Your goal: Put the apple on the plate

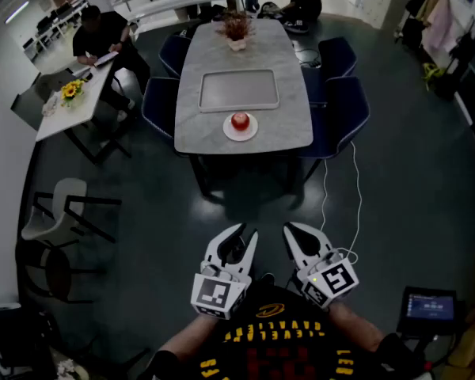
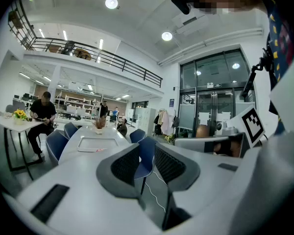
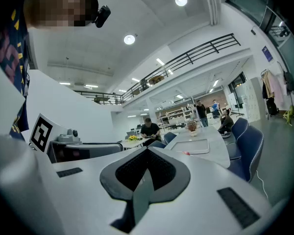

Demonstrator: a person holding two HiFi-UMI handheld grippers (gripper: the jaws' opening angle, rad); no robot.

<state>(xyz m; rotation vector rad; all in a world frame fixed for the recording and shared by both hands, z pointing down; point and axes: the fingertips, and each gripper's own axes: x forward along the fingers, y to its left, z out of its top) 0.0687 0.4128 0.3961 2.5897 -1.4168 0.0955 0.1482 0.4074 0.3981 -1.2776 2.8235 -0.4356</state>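
The left tool [image 1: 244,232] has its jaws slightly spread. Its own view [image 2: 147,146] shows a narrow gap between the pads, with only a chair and floor behind it, so nothing is held. The right tool [image 1: 294,232] has its jaws pressed together at the tips and is also empty, as its own view [image 3: 147,150] confirms.

Both tools are held side by side, low and close to the person's body, pointing toward the desk [image 1: 285,133]. They are well apart from it, with open floor between. This reads as a resting carry position, not a reach.

The apple [image 1: 240,120] sits upright at the centre of the plate [image 1: 227,131]. The plate lies near the desk's front edge, just in front of an empty tray [image 1: 239,90].

Judged from this layout, the required end state is already met: the apple rests on the plate and neither tool touches it. No grasp is called for. Any further approach risks only knocking the apple off the plate.
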